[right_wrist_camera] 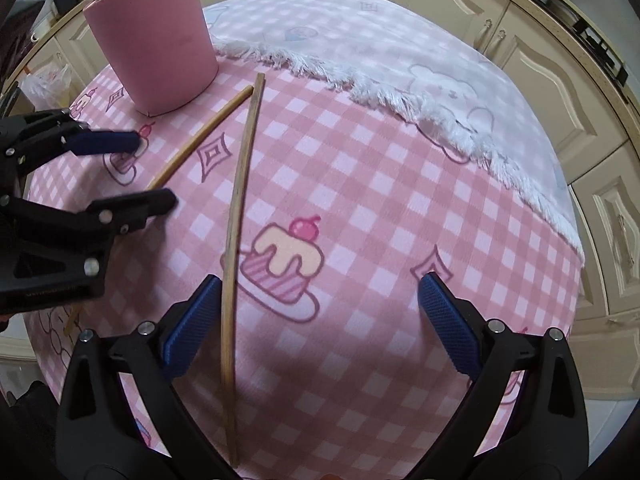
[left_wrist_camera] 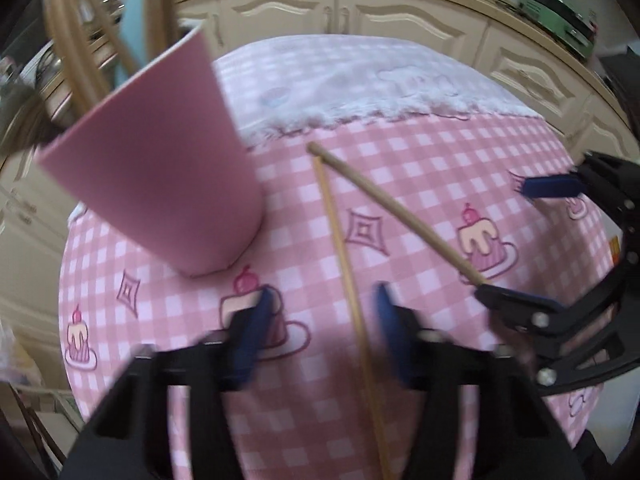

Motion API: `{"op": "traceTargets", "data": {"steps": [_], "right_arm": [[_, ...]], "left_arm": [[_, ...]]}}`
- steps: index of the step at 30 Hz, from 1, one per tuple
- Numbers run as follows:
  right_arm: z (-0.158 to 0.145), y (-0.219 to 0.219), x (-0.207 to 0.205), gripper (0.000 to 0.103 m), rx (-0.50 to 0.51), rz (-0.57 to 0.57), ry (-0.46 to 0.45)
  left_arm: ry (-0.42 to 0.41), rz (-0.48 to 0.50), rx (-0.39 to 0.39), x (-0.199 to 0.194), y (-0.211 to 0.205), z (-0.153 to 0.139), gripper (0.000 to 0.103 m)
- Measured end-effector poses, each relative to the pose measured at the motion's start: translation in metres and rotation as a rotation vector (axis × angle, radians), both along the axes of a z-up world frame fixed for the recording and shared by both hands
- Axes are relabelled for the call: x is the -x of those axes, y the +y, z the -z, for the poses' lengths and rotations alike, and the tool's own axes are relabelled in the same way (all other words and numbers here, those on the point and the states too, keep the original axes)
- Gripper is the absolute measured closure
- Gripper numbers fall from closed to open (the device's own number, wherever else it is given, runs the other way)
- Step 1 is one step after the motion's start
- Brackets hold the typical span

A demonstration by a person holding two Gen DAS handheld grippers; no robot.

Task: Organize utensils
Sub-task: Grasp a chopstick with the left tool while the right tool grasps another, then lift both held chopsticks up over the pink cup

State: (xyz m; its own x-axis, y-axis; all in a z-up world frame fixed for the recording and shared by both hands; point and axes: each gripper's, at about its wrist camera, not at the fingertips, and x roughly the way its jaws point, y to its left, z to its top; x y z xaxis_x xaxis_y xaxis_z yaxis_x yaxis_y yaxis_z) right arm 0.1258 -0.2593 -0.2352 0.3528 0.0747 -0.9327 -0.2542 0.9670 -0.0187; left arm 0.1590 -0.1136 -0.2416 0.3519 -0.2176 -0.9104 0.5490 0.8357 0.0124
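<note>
2 wooden chopsticks lie flat on the table [right_wrist_camera: 360,168], which has a pink-and-white check cloth w/ cake prints. In the right wrist view the thicker stick [right_wrist_camera: 240,184] runs lengthwise from near the bottom edge up toward the cup [right_wrist_camera: 160,36], far end just beside the cup's base. The thin stick [right_wrist_camera: 200,136] slants from lower left to upper right; its far tip sits just beside the thick one's, so the pair makes a narrow V closing near the cup. Both are slim, round, pale tan wood.

Cup is smooth matte pink, tapered, upright, w/ wooden handles and a spoon-like utensil poking out the top. A white fringed cloth [right_wrist_camera: 420,92] w/ a faint bear print covers the far part of the table.

Left gripper [left_wrist_camera: 324,320]: blurred, black frame, blue textured fingers [left_wrist_camera: 256,320] spread apart, thin stick [left_wrist_camera: 348,264] lying between them, not touching either pad as far as the blur lets me tell. Right gripper [right_wrist_camera: 320,316]: fingers [right_wrist_camera: 448,320] spread wide over the cloth, thick stick just beside the left pad, contact unclear.
</note>
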Motion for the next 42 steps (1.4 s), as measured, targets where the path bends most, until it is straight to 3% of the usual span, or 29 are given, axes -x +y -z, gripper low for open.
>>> {"op": "traceTargets", "data": {"steps": [1,2,6,9,10,11,12,15,21,28,42], "right_arm": [[-0.002,0.002,-0.005,0.013,-0.004,-0.002,0.001],[-0.002,0.004,-0.009,0.014,-0.004,-0.004,0.002],[-0.006,0.022,-0.026,0.026,-0.02,-0.026,0.017],[-0.004,0.041,-0.042,0.043,-0.008,-0.061,0.025],[-0.005,0.043,-0.044,0.058,-0.012,-0.073,0.023],[-0.007,0.046,-0.045,0.085,-0.023,-0.083,0.023],[-0.008,0.046,-0.046,0.094,-0.022,-0.08,0.018],[-0.009,0.041,-0.043,0.097,-0.034,-0.069,0.002],[-0.024,0.006,-0.026,0.097,-0.211,0.02,-0.058],[-0.061,-0.03,-0.006,0.097,-0.429,0.089,-0.187],[-0.118,-0.034,0.011,0.097,-0.547,0.063,-0.384]], "left_arm": [[0.006,0.015,-0.001,0.0,-0.003,-0.001,0.092],[0.011,0.03,-0.01,0.0,-0.005,-0.001,0.096],[0.026,0.051,-0.01,0.002,-0.006,-0.002,0.098],[0.044,0.063,-0.015,-0.001,-0.004,-0.002,0.097],[0.045,0.067,-0.018,-0.001,-0.005,-0.002,0.097],[0.046,0.069,-0.013,-0.003,-0.004,-0.002,0.097],[0.044,0.069,-0.004,-0.004,-0.003,-0.001,0.097],[0.036,0.053,0.019,-0.003,0.002,-0.004,0.098],[-0.004,0.01,0.109,0.009,0.018,-0.018,0.098],[-0.101,-0.023,0.261,0.029,0.04,-0.055,0.098],[-0.363,-0.119,0.443,0.046,0.074,-0.124,0.098]]}}
